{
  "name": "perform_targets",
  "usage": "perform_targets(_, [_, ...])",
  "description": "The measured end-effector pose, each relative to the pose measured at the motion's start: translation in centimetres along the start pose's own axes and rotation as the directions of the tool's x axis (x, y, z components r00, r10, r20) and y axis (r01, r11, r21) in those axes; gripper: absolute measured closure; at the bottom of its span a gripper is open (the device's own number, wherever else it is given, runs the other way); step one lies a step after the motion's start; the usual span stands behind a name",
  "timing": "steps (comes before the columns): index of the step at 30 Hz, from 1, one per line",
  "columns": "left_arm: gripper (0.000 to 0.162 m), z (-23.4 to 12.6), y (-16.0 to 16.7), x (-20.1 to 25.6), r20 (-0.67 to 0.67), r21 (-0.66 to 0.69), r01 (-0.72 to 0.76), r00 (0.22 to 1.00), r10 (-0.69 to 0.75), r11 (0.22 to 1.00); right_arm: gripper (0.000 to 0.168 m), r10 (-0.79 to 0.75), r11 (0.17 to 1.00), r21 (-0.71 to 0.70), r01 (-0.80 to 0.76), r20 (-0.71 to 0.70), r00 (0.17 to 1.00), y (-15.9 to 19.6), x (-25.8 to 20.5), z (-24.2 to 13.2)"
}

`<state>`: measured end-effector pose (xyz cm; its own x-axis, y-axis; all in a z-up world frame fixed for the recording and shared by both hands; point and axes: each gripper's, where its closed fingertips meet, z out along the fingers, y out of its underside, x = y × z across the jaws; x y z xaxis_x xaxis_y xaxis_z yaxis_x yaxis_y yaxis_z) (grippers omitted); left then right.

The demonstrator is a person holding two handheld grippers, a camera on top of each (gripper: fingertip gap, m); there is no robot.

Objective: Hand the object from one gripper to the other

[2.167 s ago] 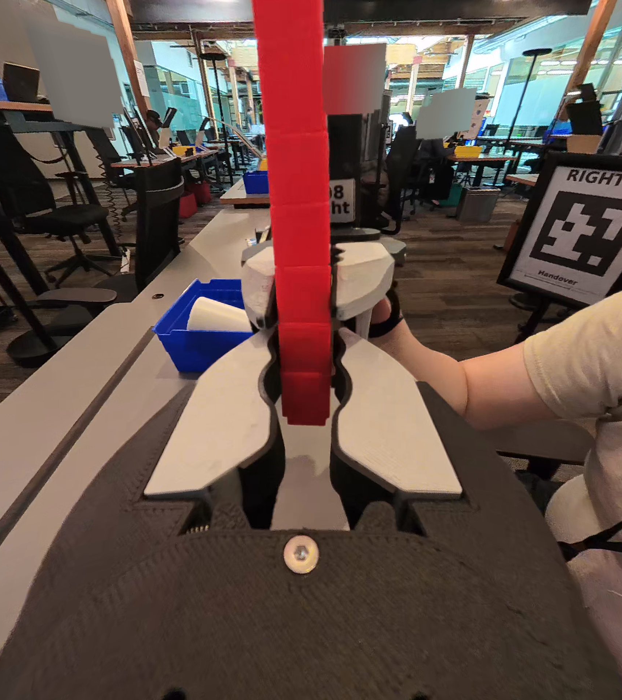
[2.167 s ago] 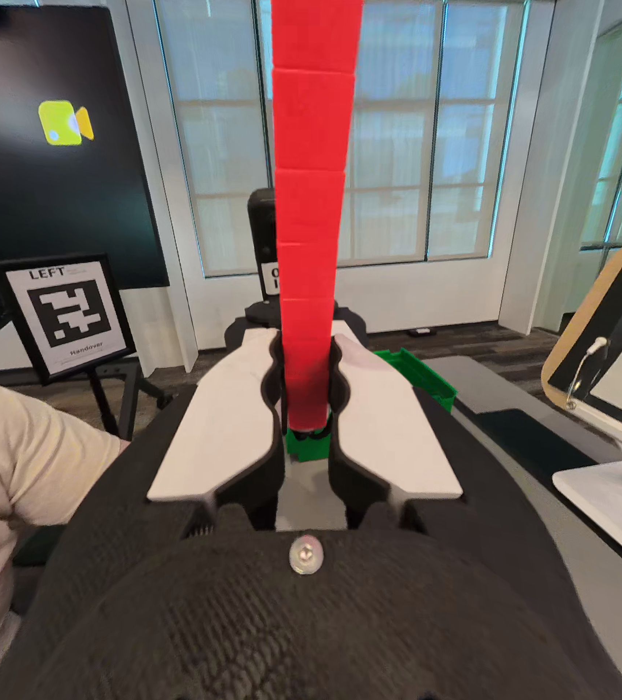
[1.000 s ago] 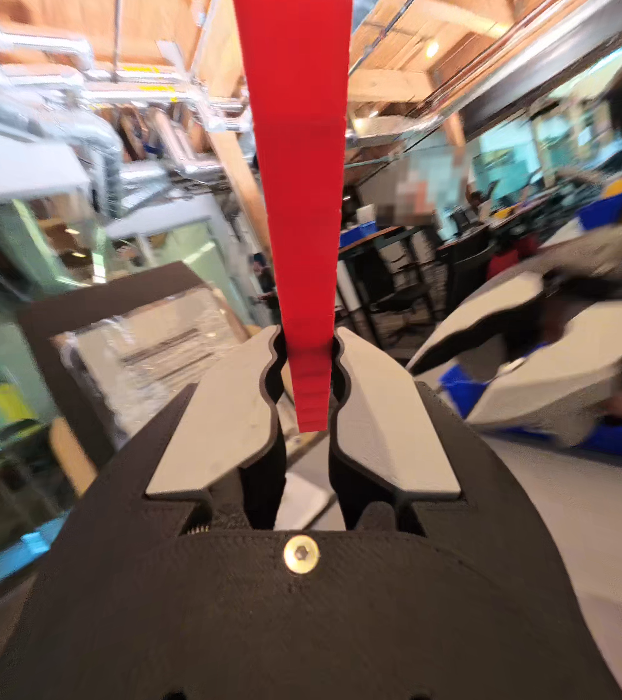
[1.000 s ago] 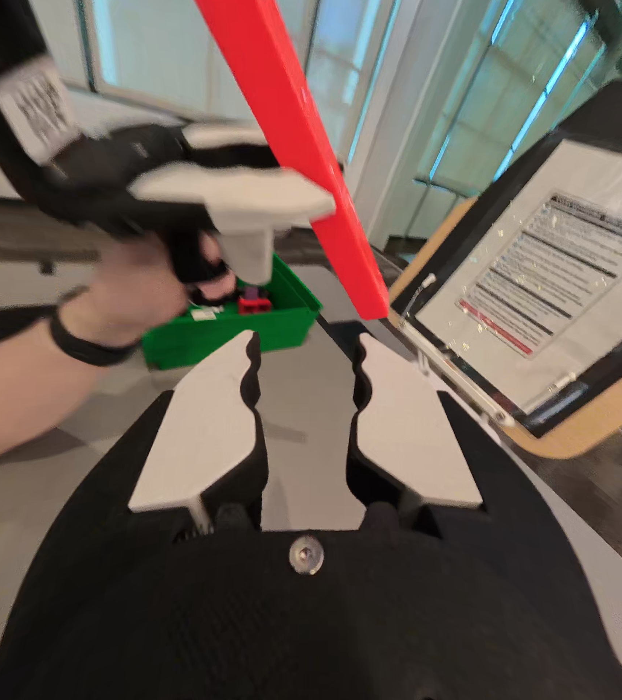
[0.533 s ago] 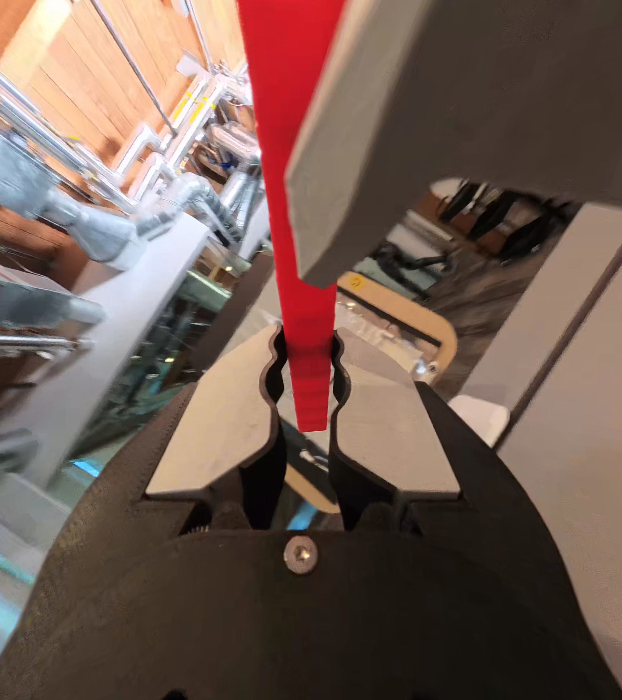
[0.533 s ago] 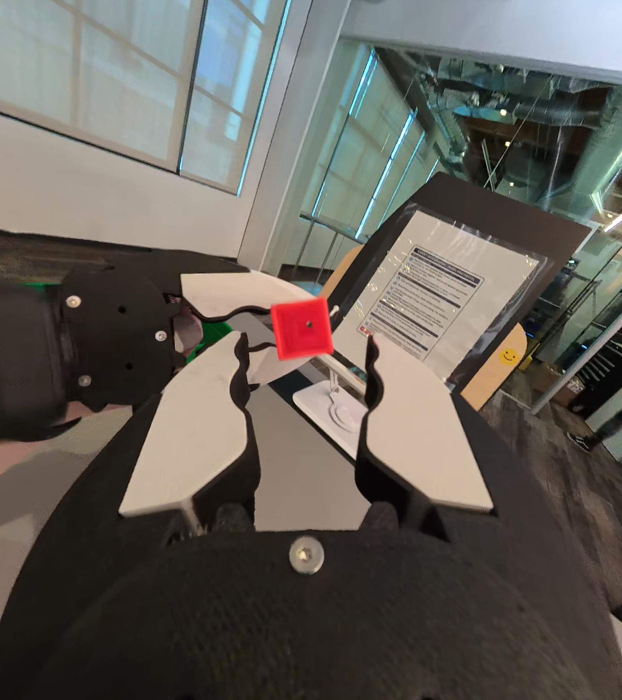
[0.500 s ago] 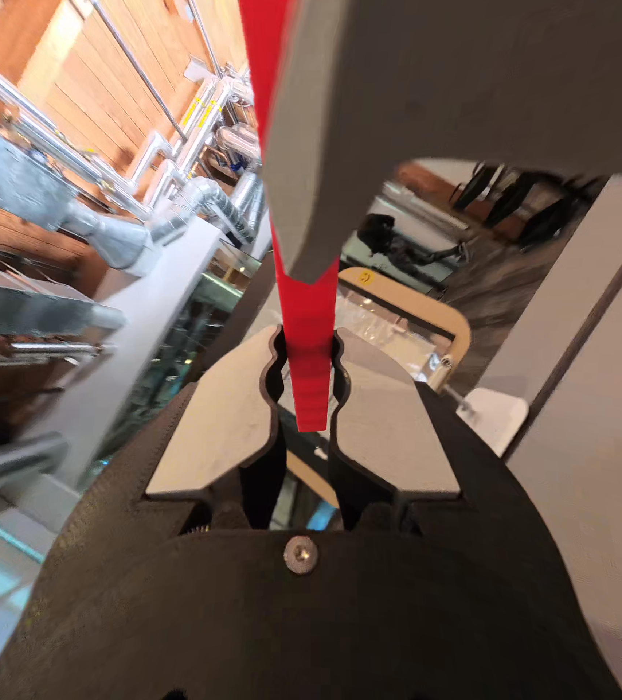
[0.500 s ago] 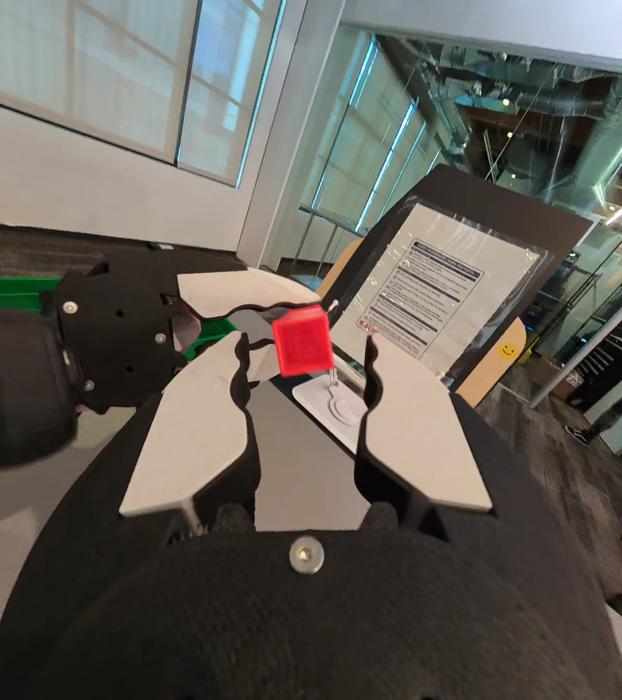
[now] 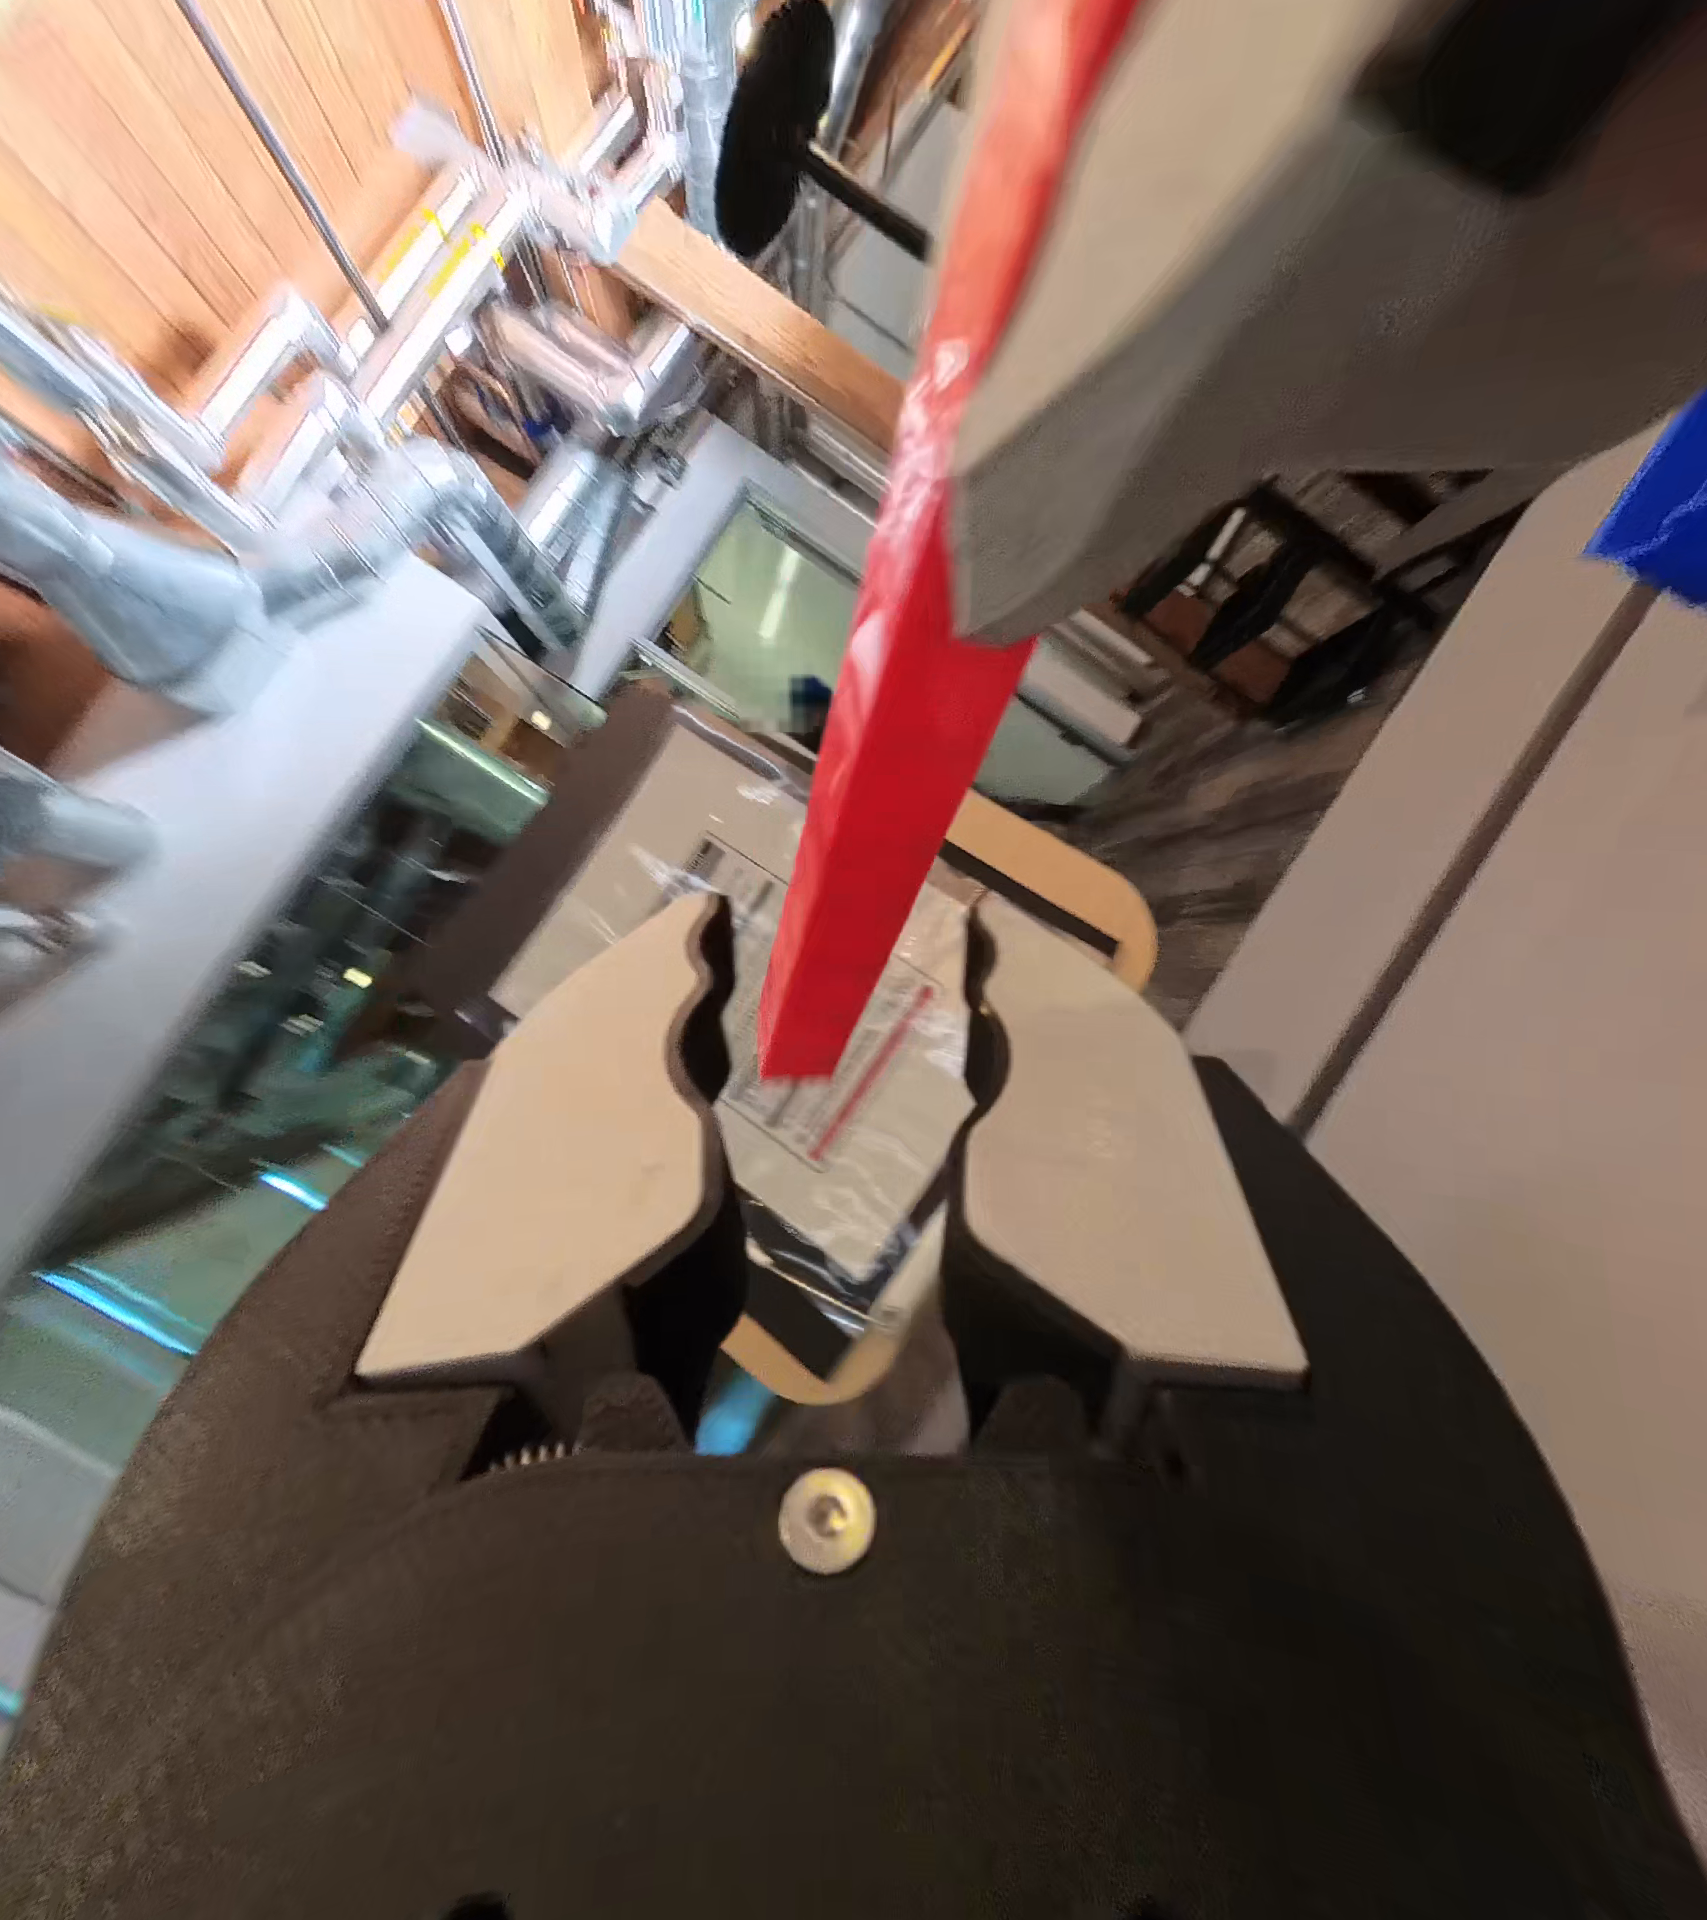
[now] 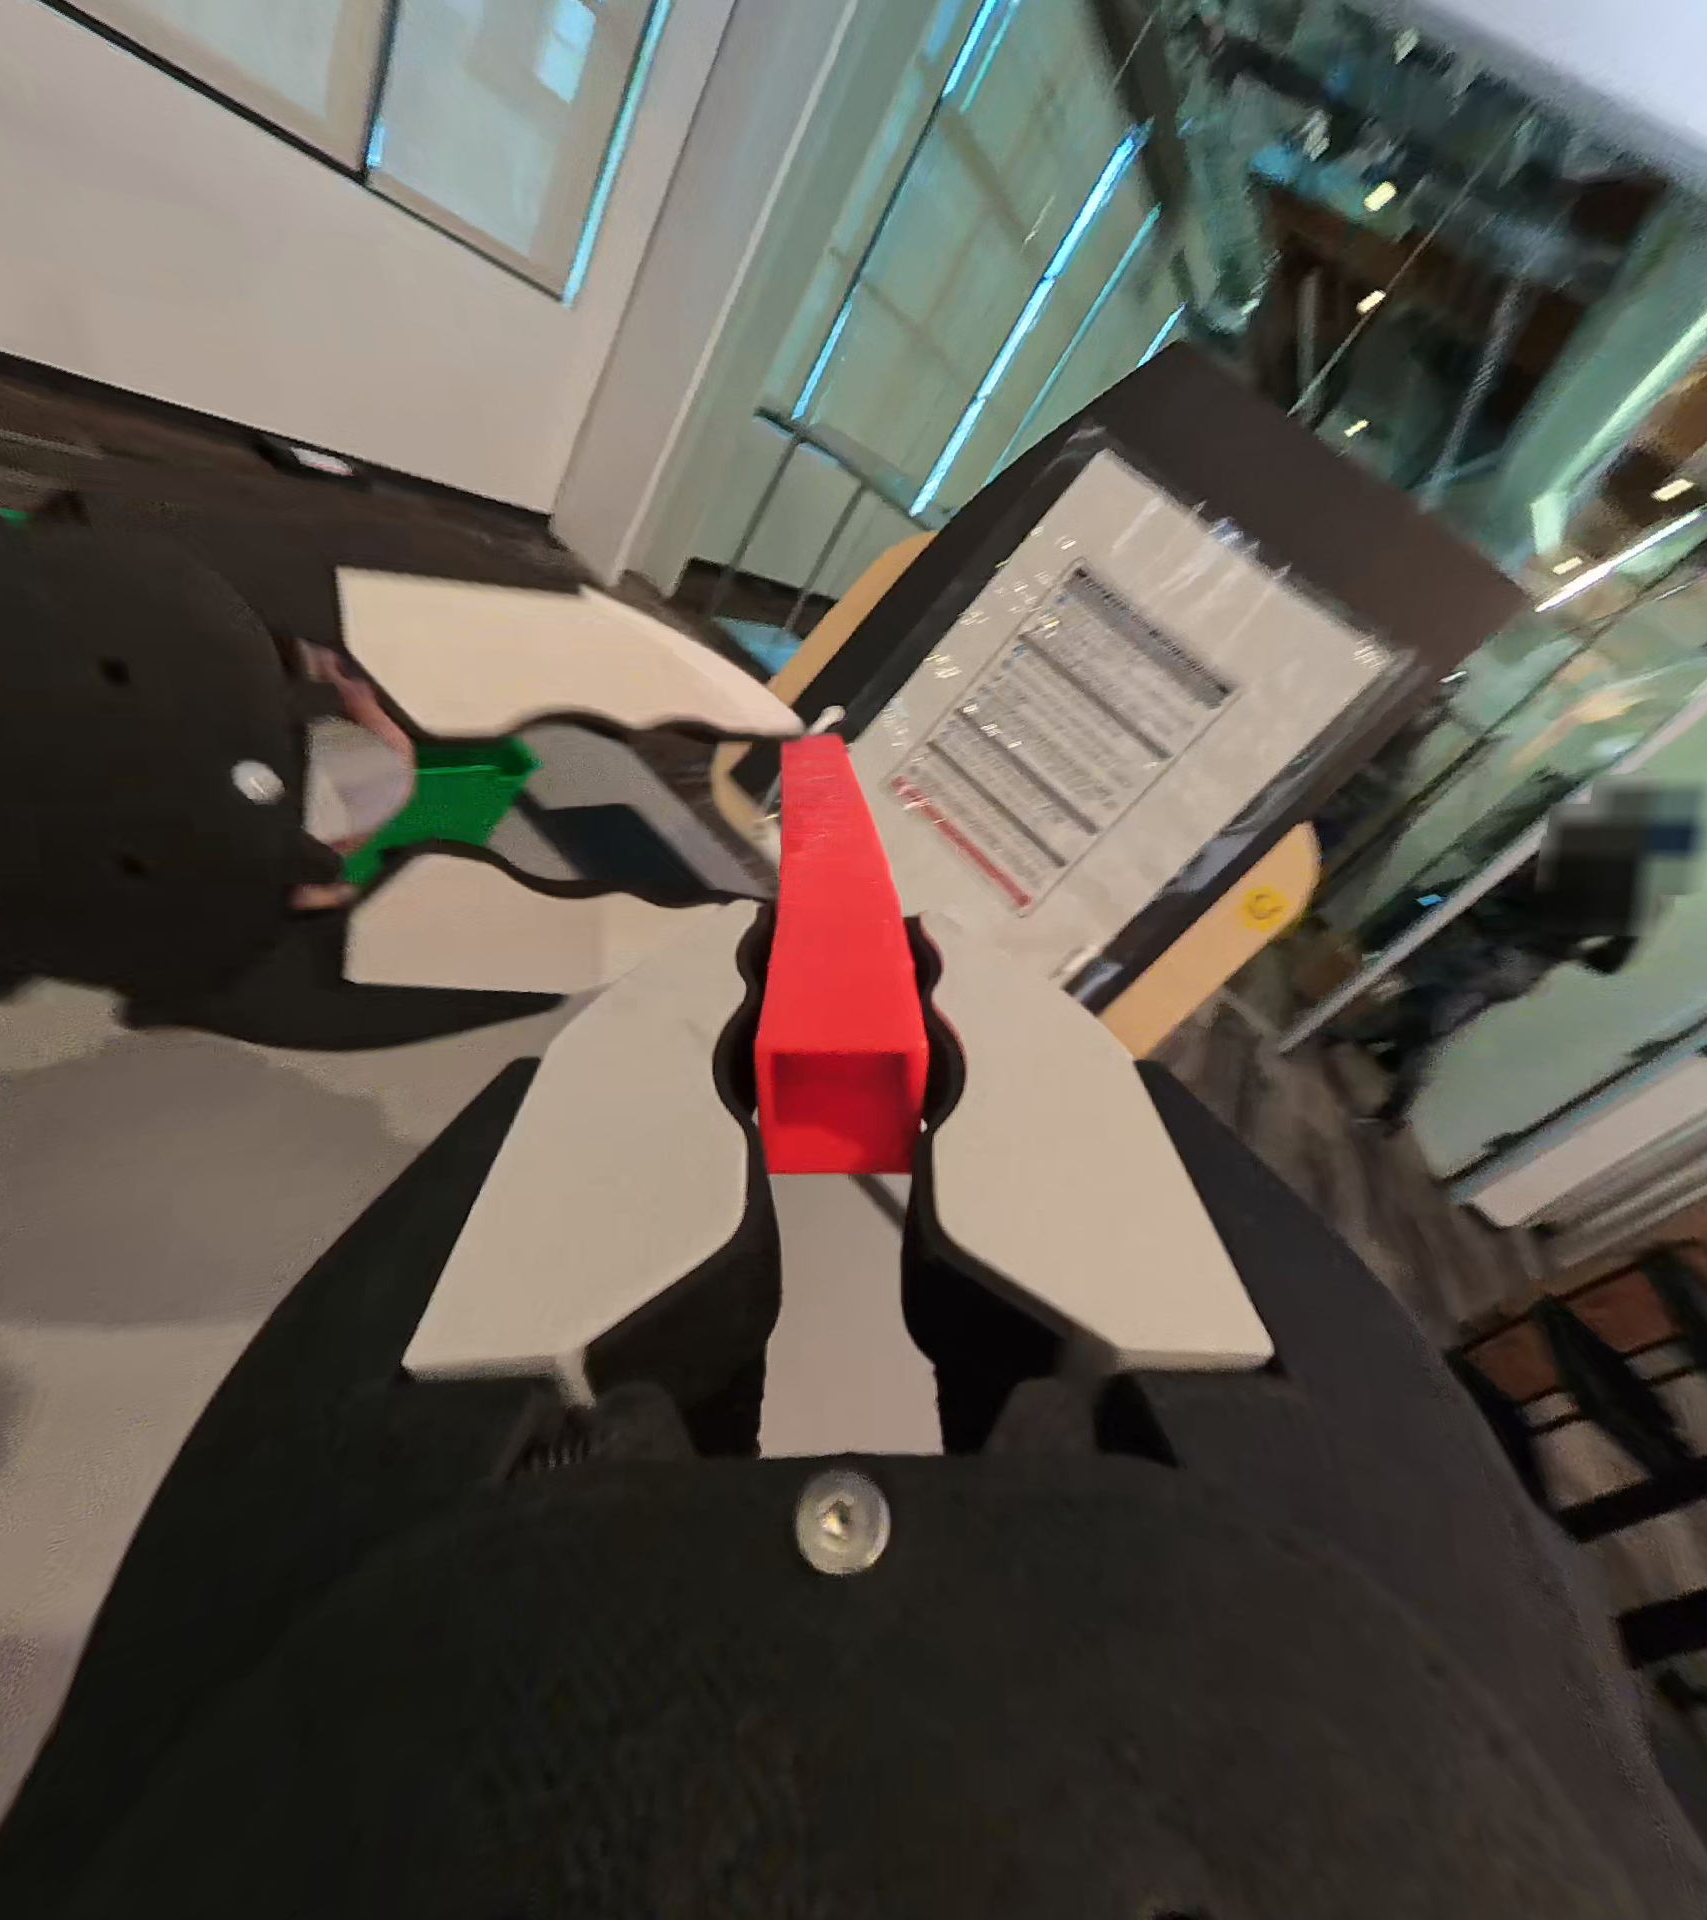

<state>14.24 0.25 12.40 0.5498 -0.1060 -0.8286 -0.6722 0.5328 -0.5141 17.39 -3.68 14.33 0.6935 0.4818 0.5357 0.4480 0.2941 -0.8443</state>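
While clamped on red bar (image 10: 833,997), R claw (image 10: 836,1023) level; L claw (image 9: 841,1013) released, tilted.

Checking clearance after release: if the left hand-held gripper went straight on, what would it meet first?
Probably the red bar, whose end sits between the open left hand-held gripper fingers; the right hand-held gripper holds it. Depth is unclear.

Both views are bright and evenly lit, with daylight coming through large windows (image 10: 475,135) and glass partitions (image 10: 1036,312) in the right wrist view. Motion blur smears the ceiling pipes (image 9: 205,499) and the whole left side of the left wrist view; the near red bar (image 9: 890,790) is soft too. Wide-angle distortion bends straight lines toward the edges. A plastic-wrapped sheet (image 10: 1119,707) shows small glints. Soft shadows lie on the grey bench (image 10: 101,1195).
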Motion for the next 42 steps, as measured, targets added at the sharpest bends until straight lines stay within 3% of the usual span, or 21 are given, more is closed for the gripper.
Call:
perform_targets(2, [0.106, -0.2, 0.3, -0.8, -0.052, -0.021, 0.156, 0.986, -0.157, 0.988, 0.144, -0.046, 0.997, 0.061, 0.049, -0.042, 0.998, -0.6, 1.0, -0.6])
perform_targets(5, [0.11, -0.9, 0.1, -1.4, -0.192, -0.042, 0.447, 0.874, -0.446, 0.893, 0.144, -0.117, 0.969, 0.201, 0.144, -0.139, 0.983, -2.2, 2.2, -1.7])
perform_targets(7, [0.113, -1.4, -0.4, -1.7, -0.3, -0.095, 0.69, 0.667, -0.682, 0.717, 0.144, -0.178, 0.943, 0.245, 0.225, -0.199, 0.964, -2.8, 2.4, -2.3])
perform_targets(9, [0.116, -2.4, -2.5, -1.7, -0.49, -0.161, 0.881, 0.321, -0.811, 0.446, 0.144, -0.215, 0.918, 0.28, 0.281, -0.245, 0.945, -3.4, 2.2, -2.7])
perform_targets(11, [0.114, -3.6, -4.7, -2.3, -0.641, -0.257, 0.95, -0.031, -0.767, 0.177, 0.144, -0.256, 0.884, 0.326, 0.336, -0.264, 0.93, -4.3, 1.3, -3.2])
perform_targets(12, [0.109, -4.0, -5.4, -2.3, -0.682, -0.307, 0.946, -0.144, -0.717, 0.102, 0.144, -0.278, 0.863, 0.347, 0.366, -0.278, 0.919, -4.7, 0.7, -3.4])
perform_targets(15, [0.093, -4.5, -6.8, -1.9, -0.729, -0.402, 0.916, -0.319, -0.606, 0.001, 0.144, -0.348, 0.803, 0.388, 0.453, -0.312, 0.884, -5.6, -1.0, -3.7])
perform_targets(17, [0.095, -4.9, -7.8, -2.7, -0.764, -0.401, 0.912, -0.383, -0.52, -0.083, 0.144, -0.373, 0.776, 0.408, 0.481, -0.317, 0.872, -5.8, -2.0, -3.7])
perform_targets(19, [0.101, -4.9, -8.1, -2.6, -0.774, -0.382, 0.92, -0.371, -0.513, -0.09, 0.144, -0.381, 0.767, 0.421, 0.485, -0.309, 0.871, -5.7, -2.7, -3.3])
perform_targets(21, [0.121, -4.5, -7.7, -2.3, -0.764, -0.327, 0.944, -0.292, -0.575, -0.044, 0.144, -0.386, 0.756, 0.426, 0.497, -0.323, 0.864, -5.6, -2.9, -3.0])
perform_targets(25, [0.14, -4.9, -7.3, -3.3, -0.775, -0.213, 0.976, -0.141, -0.615, 0.045, 0.142, -0.399, 0.803, 0.351, 0.482, -0.284, 0.872, -3.5, -2.1, -0.7])
perform_targets(27, [0.141, -5.0, -6.6, -4.0, -0.762, -0.169, 0.982, -0.072, -0.644, 0.09, 0.123, -0.357, 0.839, 0.353, 0.414, -0.216, 0.909, -2.7, -1.9, 0.1])
perform_targets(31, [0.14, -4.8, -4.5, -5.2, -0.708, -0.15, 0.976, 0.005, -0.706, 0.157, 0.118, -0.349, 0.868, 0.338, 0.362, -0.103, 0.932, -1.5, -2.1, 0.8])
perform_targets(37, [0.141, -3.1, 0.5, -2.9, -0.506, -0.217, 0.828, 0.358, -0.785, 0.517, 0.117, -0.253, 0.913, 0.329, 0.24, -0.002, 0.967, -1.7, -2.1, 0.5])
perform_targets(40, [0.141, -3.1, 1.4, 0.2, -0.52, -0.324, 0.696, 0.434, -0.736, 0.64, 0.116, -0.093, 0.952, 0.302, 0.051, 0.126, 0.988, -1.9, -2.8, 0.8])
perform_targets(42, [0.14, -3.4, 1.7, 3.0, -0.573, -0.397, 0.587, 0.441, -0.691, 0.705, 0.115, 0.024, 0.961, 0.261, -0.093, 0.256, 0.966, -1.7, -3.9, 1.0])
